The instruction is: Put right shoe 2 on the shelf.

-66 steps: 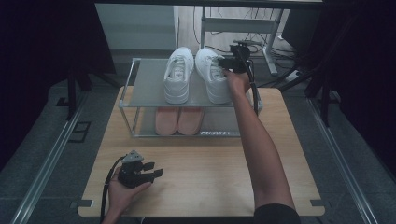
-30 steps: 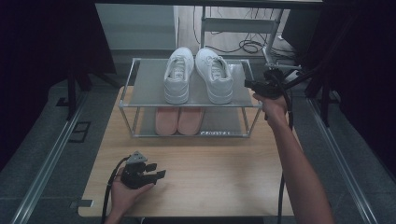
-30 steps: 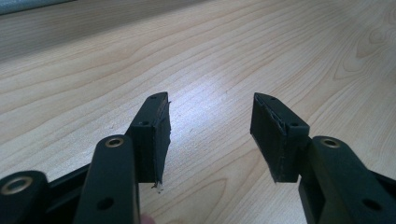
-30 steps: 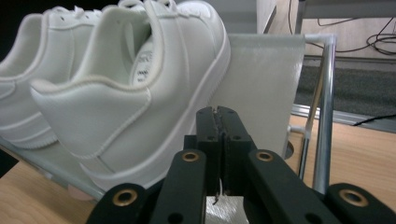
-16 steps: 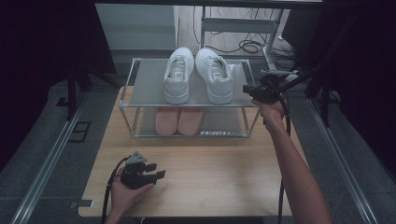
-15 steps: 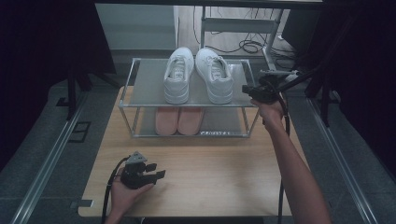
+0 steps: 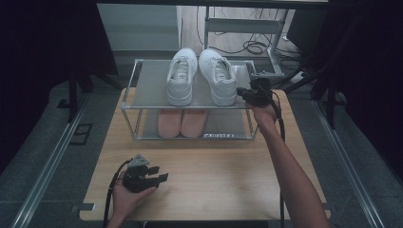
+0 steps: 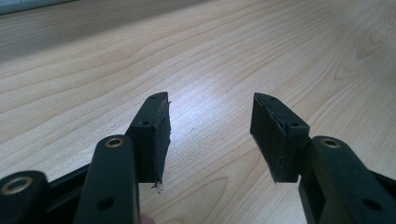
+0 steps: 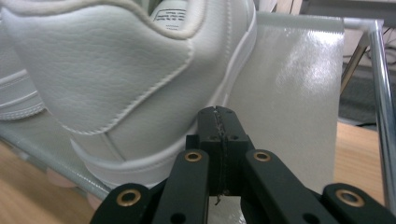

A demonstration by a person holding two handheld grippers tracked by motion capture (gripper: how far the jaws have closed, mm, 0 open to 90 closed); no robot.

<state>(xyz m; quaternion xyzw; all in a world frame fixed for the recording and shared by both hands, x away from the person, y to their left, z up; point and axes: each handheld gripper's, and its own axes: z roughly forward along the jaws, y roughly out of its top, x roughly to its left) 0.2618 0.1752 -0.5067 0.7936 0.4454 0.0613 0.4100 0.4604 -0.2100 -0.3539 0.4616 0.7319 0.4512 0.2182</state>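
Right tool (image 7: 248, 93), pads pressed together on nothing, held at the heel of the right white leather sneaker (image 7: 217, 76), tips just beside its sole edge on the top shelf of the grey metal two-tier shoe rack (image 7: 152, 90). Left tool (image 7: 159, 175) idle low over the pale wooden worktop (image 7: 218, 166), pads standing wide apart, empty.

Risk, as judged: closed tips nudging the heel, skewing the sneaker against its mate or toward the shelf's far edge; cable (image 7: 280, 123) catching the rack's corner post.

Count: two white sneakers up top, left one (image 7: 180, 78) alongside; two pink shoes (image 7: 180, 122) below; one rack; two tools.
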